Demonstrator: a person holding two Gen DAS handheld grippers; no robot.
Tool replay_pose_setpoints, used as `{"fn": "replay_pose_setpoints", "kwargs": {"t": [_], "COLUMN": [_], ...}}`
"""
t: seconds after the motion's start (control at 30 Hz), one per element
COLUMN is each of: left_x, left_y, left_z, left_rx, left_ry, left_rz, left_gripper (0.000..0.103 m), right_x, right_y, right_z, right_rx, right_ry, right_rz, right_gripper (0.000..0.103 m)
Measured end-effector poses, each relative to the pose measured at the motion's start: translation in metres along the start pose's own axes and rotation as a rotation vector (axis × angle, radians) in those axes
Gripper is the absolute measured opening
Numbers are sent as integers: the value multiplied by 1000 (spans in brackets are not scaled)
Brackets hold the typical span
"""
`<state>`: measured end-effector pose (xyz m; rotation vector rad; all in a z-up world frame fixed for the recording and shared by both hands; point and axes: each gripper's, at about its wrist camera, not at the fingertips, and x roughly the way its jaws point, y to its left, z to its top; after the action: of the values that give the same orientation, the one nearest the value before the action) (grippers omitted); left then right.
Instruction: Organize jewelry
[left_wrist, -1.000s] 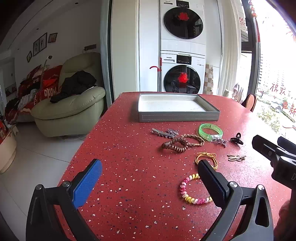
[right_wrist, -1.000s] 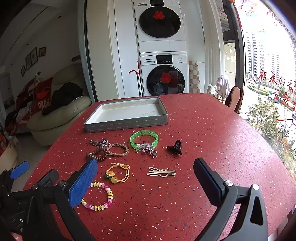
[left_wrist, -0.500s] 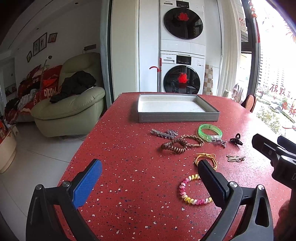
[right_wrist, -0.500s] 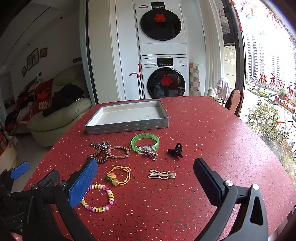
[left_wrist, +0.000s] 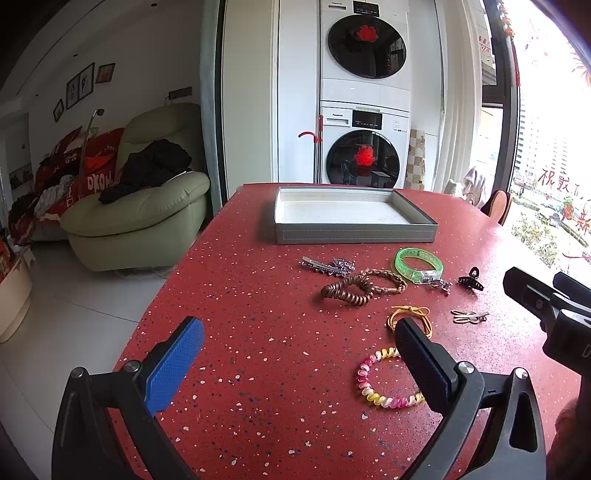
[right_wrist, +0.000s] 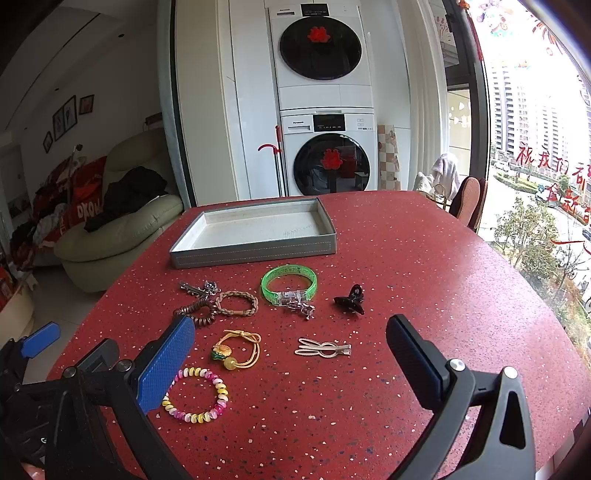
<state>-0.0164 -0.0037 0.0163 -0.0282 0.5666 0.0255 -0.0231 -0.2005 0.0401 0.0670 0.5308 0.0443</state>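
Observation:
A grey tray (right_wrist: 255, 253) with a white floor stands on the red speckled table (right_wrist: 424, 280); nothing lies in it. In front of it lie a green bangle (right_wrist: 290, 284), a black claw clip (right_wrist: 350, 298), a silver clip (right_wrist: 197, 288), a braided band (right_wrist: 236, 303), a brown coil tie (right_wrist: 197, 312), a yellow cord tie (right_wrist: 238, 349), a pale bunny clip (right_wrist: 323, 348) and a pink-yellow coil bracelet (right_wrist: 195, 395). My right gripper (right_wrist: 291, 354) hovers open over the near items. My left gripper (left_wrist: 299, 350) is open, left of the bracelet (left_wrist: 384, 384).
The table's left edge drops to a white tiled floor (left_wrist: 66, 317) with a green armchair (left_wrist: 147, 210) beyond. Stacked washing machines (right_wrist: 325, 122) stand behind the table. A chair (right_wrist: 469, 203) sits at the far right edge by the window.
The right gripper has risen and tipped slightly, so the jewelry sits a little lower in its view. The left gripper has barely moved. Nothing has been picked up.

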Motion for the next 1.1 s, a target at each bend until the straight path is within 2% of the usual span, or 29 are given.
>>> {"fn": "replay_pose_setpoints", "kwargs": {"t": [1.1], "left_x": [-1], "left_y": [2], "left_z": [-1], "left_rx": [-3], "left_ry": [-2], "left_rz": [0], "left_gripper": [103], "right_x": [1], "right_y": [-2], "right_z": [-1], "right_rx": [13], "right_ry": [2], "right_rz": [5], "right_gripper": [103]}}
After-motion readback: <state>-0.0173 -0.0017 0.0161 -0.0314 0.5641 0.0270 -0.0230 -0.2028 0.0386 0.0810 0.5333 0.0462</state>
